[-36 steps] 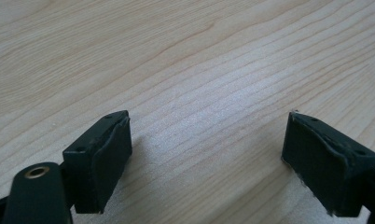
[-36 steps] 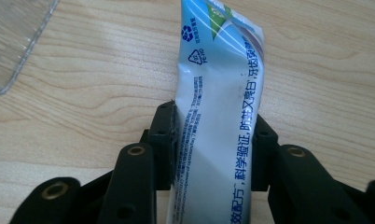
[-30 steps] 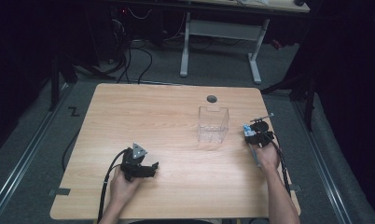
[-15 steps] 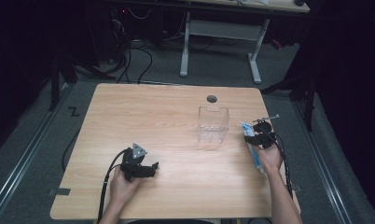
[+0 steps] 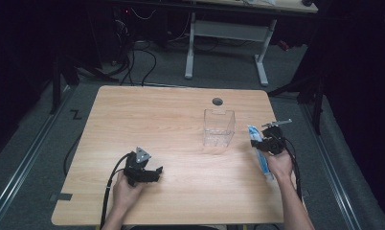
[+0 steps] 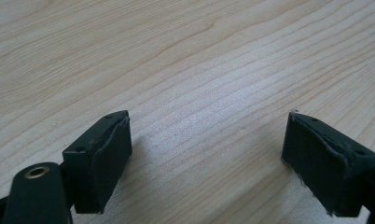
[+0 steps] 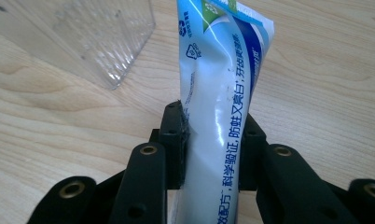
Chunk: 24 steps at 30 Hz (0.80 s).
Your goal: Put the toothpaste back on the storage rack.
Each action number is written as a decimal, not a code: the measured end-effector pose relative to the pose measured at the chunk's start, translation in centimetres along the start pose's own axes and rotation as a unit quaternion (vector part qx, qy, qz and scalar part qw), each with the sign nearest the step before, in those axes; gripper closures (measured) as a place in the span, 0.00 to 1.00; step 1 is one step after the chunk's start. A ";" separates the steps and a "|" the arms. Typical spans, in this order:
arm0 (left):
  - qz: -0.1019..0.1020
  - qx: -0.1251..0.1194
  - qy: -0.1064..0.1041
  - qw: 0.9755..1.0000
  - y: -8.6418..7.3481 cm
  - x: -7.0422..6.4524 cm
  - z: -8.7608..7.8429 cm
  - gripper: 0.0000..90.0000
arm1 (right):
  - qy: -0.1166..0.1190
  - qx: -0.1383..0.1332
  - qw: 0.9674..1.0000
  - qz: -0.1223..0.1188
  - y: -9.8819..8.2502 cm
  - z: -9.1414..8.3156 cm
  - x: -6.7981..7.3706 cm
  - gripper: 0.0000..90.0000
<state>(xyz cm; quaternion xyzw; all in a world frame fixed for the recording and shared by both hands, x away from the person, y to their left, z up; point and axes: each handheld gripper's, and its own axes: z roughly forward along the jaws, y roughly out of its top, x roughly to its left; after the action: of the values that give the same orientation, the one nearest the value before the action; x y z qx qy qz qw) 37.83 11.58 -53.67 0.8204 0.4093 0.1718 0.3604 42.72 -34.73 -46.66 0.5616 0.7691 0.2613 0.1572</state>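
Wooden table [image 5: 171, 120]: right gripper [image 7: 212, 126] clamps toothpaste tube [image 7: 218, 93], seemingly lifted.

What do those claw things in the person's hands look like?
Both grippers, left and right, are black, each with two blocky jaws. Brass-ringed holes dot their arms. The left carries a grey three-cornered plate. A black cable trails from each. The forearms are bare.

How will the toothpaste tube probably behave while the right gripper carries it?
The toothpaste tube looks soft, so it may dent where the right gripper clamps it. Its glossy skin could slide between the pads. Held mid-length, its free ends may droop slightly.
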 end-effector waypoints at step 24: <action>0.000 0.000 -0.001 1.000 0.0 0.0 0.0 0.18 | 0.045 -0.046 0.998 -0.010 0.0 -1.9 1.6 0.78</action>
<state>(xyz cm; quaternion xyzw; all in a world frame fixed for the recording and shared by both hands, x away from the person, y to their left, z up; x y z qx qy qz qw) 37.84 11.59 -53.67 0.8204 0.4093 0.1711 0.3608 41.15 -33.62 -45.02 0.5337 0.7680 0.3202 0.1509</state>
